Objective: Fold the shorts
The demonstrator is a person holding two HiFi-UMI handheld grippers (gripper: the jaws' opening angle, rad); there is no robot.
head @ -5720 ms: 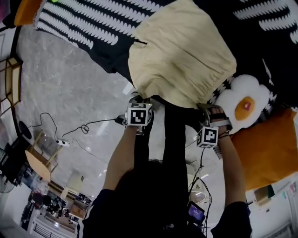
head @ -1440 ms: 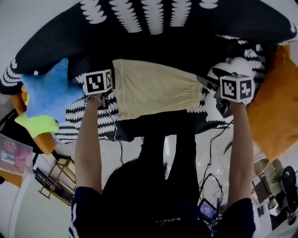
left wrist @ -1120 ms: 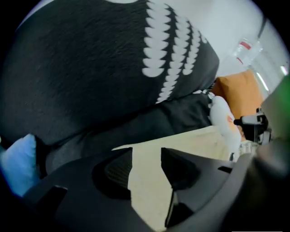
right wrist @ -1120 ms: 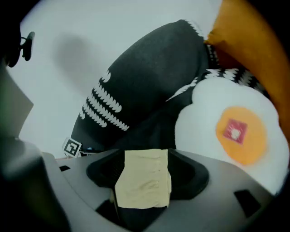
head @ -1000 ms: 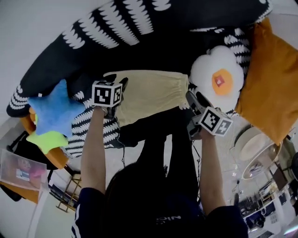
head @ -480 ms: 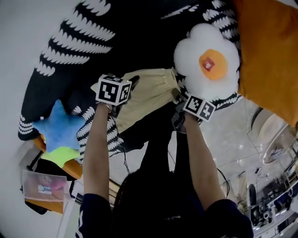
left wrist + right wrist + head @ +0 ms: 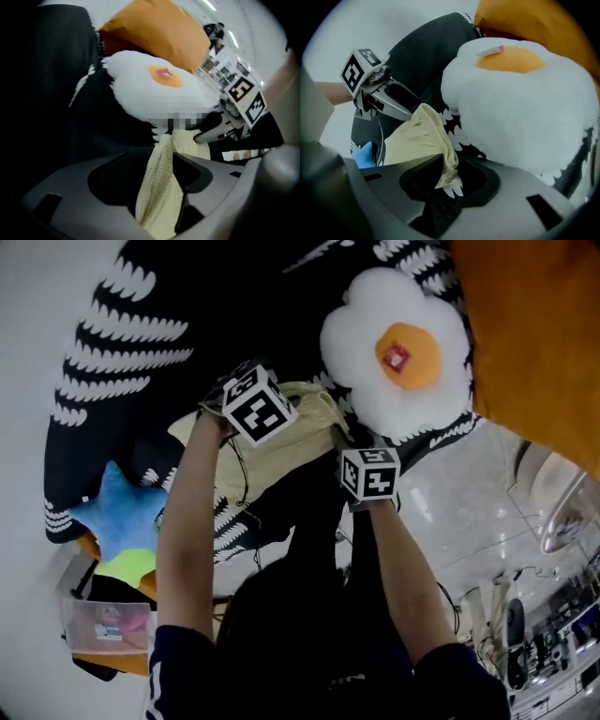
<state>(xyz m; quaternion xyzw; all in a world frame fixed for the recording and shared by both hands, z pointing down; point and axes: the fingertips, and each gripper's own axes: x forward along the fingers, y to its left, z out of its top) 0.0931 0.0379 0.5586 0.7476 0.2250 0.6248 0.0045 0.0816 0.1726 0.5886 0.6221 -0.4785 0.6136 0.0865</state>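
The cream shorts (image 7: 281, 448) lie folded into a narrow bundle on the black-and-white blanket (image 7: 112, 343), beside a fried-egg pillow (image 7: 394, 348). My left gripper (image 7: 161, 173) points steeply down at the bundle's left end. Its jaws have just been opening; a fold of the shorts (image 7: 157, 187) hangs between them against one jaw, with a gap at the other. My right gripper (image 7: 450, 180) is at the bundle's right end by the pillow. Its jaws have just been closing round the gathered waistband (image 7: 443, 154), which dips between them. The two marker cubes (image 7: 258, 407) (image 7: 368, 472) are close together.
An orange cushion (image 7: 534, 324) lies behind the egg pillow. A blue star pillow (image 7: 117, 512) sits at the blanket's left edge. The bed's edge and the marble floor (image 7: 469, 512) with cables are near the person's legs.
Both grippers have come together, so the shorts are folded narrower. The left gripper swept right and rolled over. The right gripper dropped to the waistband beside the egg pillow.
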